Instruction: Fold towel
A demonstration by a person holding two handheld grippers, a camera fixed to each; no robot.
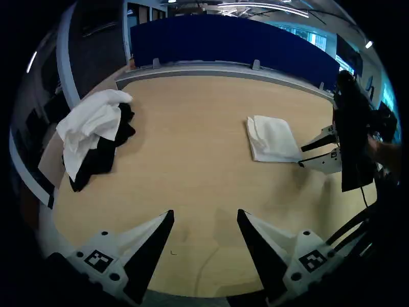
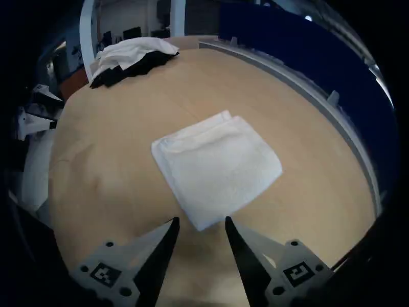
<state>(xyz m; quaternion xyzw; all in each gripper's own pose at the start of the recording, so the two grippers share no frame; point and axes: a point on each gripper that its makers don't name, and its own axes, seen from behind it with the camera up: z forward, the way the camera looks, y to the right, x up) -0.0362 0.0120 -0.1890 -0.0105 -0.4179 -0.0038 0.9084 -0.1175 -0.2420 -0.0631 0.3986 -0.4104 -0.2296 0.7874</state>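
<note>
White-fingered, the right gripper (image 2: 201, 218) stood spread and empty, just short of the near corner of the folded towel (image 2: 217, 166) on the wooden table (image 2: 97, 163). The left gripper (image 1: 205, 211) gaped too, well apart. Soft, light cloth would likely sag and bunch; a layered corner seemed the best hold.

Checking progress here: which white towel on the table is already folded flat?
The white towel just ahead of the right gripper is folded flat and square; the other white cloth lies crumpled on black fabric farther off.

left gripper view far from shared towel (image 1: 271, 139), right gripper view close
</note>
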